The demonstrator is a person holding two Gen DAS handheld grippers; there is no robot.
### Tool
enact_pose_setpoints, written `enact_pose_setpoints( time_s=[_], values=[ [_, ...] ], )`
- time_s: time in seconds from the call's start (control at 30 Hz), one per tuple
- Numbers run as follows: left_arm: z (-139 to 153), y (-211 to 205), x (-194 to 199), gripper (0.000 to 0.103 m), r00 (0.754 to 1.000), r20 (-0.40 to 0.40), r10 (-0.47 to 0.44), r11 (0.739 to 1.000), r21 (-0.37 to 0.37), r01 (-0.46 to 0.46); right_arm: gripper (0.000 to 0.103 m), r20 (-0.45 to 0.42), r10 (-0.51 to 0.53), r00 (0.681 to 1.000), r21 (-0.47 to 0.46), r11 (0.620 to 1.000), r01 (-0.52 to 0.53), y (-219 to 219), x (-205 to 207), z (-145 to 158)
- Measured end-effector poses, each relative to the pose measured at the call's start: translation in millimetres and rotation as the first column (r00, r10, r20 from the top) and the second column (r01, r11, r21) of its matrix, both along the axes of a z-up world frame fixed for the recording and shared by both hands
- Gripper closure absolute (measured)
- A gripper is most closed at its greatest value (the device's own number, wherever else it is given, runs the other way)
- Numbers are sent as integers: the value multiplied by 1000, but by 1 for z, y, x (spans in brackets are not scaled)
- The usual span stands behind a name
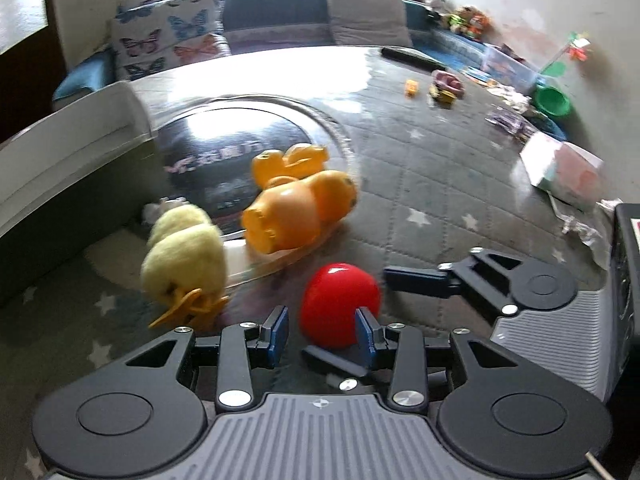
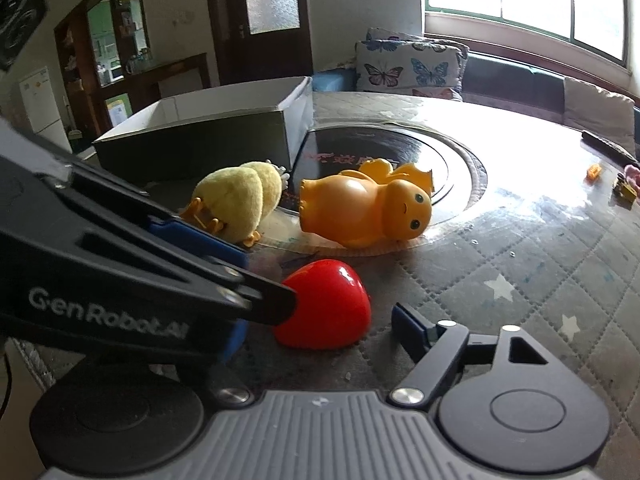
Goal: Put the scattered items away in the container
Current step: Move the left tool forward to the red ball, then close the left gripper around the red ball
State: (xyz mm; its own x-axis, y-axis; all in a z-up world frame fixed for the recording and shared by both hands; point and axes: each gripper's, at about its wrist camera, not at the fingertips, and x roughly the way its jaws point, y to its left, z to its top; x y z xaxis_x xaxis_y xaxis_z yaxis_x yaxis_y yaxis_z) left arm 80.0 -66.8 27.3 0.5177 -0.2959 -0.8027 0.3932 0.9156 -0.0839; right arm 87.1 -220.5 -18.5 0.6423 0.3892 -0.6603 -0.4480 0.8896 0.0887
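Note:
A glossy red heart-shaped toy (image 1: 340, 304) (image 2: 324, 308) lies on the quilted table cover. My left gripper (image 1: 322, 330) is open, and the toy sits just past its fingertips, partly between them. My right gripper (image 2: 320, 334) is open too and straddles the toy from the right; one of its fingers (image 1: 416, 278) shows beside the toy. The left gripper's body (image 2: 120, 280) hides the right gripper's left finger. An orange plastic duck (image 1: 296, 212) (image 2: 360, 212) lies on its side beside a yellow plush chick (image 1: 184, 256) (image 2: 240, 196). The open box (image 1: 60, 168) (image 2: 200, 140) stands behind them.
A round dark glass plate (image 1: 240, 128) (image 2: 440, 152) lies under the duck, with another orange piece (image 1: 300, 156) on it. Small toys (image 1: 440, 88), a remote (image 1: 412, 54), a green bowl (image 1: 552, 100) and papers (image 1: 568, 168) fill the far right. Butterfly cushions (image 2: 408, 64) line the sofa.

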Motion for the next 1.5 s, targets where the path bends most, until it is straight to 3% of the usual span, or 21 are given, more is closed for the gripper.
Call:
enact_pose_setpoints(
  time_s=[0.27,1.17,1.5],
  values=[
    [-9,-10,14,63,999,-39,-34,999,-3,34,38,18,19,1000,4,1000,-19,-3,0,1],
    [-10,-8,36,59,995,-70,-65,998,-26,64,38,42,19,999,-34,999,-17,1,13,-1],
    [-14,-13,40,53,993,-78,-85,996,-1,86,44,57,31,998,-56,998,-27,4,12,-2]
  ],
)
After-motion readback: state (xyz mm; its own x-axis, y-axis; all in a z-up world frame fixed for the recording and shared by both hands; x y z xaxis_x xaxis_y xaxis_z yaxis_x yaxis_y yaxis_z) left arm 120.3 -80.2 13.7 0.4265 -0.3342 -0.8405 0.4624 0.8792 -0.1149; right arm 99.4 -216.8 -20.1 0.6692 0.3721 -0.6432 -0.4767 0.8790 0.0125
